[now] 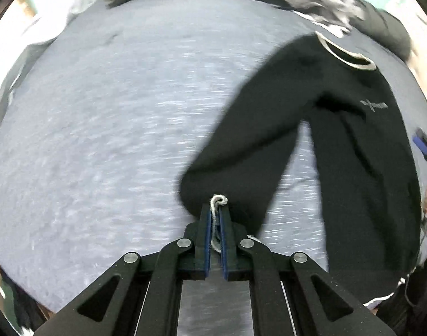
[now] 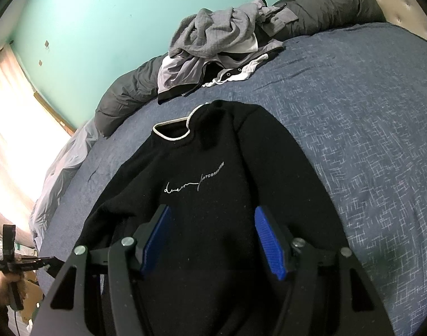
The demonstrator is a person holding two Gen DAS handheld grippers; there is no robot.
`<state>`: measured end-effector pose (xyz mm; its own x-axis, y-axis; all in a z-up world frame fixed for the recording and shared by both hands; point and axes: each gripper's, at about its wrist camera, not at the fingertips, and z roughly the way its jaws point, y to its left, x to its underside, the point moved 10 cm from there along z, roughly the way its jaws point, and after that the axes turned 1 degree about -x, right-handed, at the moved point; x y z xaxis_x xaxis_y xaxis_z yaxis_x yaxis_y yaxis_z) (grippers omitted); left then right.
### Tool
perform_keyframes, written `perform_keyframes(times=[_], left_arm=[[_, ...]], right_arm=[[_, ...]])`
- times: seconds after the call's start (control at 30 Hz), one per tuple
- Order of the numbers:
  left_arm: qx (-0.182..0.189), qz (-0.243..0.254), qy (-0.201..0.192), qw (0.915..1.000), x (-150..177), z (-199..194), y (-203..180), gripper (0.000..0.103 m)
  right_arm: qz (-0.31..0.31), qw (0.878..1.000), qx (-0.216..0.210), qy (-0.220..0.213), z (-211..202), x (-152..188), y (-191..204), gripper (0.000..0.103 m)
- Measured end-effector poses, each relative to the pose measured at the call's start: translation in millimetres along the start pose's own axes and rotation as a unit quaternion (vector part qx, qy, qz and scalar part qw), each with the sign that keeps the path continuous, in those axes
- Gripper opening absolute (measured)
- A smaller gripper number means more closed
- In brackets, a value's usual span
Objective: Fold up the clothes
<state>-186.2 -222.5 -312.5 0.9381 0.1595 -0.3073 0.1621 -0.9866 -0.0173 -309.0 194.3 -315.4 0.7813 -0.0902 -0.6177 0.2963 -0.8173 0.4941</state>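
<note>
Black two-finger left gripper point(image 1: 216, 210) is closed on the white-trimmed cuff point(image 1: 218, 200) of a sleeve, and the sleeve is stretched out over the blue textured bedspread point(image 1: 101, 140). On this bedspread lies the black knitted sweater with white neck trim and white script on the chest point(image 2: 202, 196), front side up. Over its lower part hangs the right gripper point(image 2: 213, 238), blue pads wide apart and holding nothing. Farther back, a pile of grey, black and white clothes point(image 2: 213, 47) rests near a grey quilt point(image 2: 325, 11).
</note>
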Motion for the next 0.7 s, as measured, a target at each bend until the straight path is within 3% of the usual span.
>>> perform_keyframes(times=[0.2, 0.37, 0.53, 0.7], left_arm=[[-0.044, -0.071, 0.009, 0.9965, 19, 10, 77, 0.006], [-0.066, -0.122, 0.022, 0.9901, 38, 16, 116, 0.006], [-0.078, -0.155, 0.006, 0.9849, 42, 6, 135, 0.007], [-0.074, -0.147, -0.006, 0.9864, 43, -4, 135, 0.007]], right_arm=[[-0.002, 1.000, 0.003, 0.004, 3, 2, 0, 0.063], [-0.004, 1.000, 0.004, 0.007, 5, 4, 0, 0.063], [-0.009, 1.000, 0.007, 0.006, 3, 3, 1, 0.063], [-0.018, 1.000, 0.014, 0.008, -5, 2, 3, 0.063]])
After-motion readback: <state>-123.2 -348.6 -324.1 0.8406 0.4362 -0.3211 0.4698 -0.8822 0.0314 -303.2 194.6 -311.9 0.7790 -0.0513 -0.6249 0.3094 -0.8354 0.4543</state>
